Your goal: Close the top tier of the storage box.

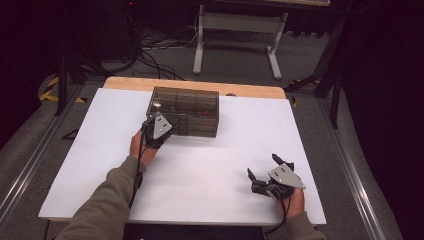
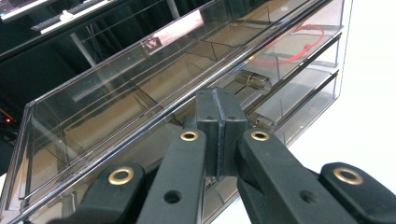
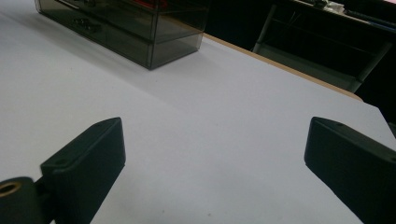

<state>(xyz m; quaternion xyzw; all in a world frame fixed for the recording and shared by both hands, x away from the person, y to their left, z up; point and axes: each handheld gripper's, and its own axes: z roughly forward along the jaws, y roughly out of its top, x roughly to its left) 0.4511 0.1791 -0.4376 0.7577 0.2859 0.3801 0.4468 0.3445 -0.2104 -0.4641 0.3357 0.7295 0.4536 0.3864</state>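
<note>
I can read no text; a small label on my drawer box is too blurred.

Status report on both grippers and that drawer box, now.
Left gripper shut, tips at the front of the smoky clear drawer box. Right gripper open, resting apart on the white table. Nothing in the way.

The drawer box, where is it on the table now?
In the high view the drawer box stands at the far middle of the white table, just beyond the left tool.
</note>
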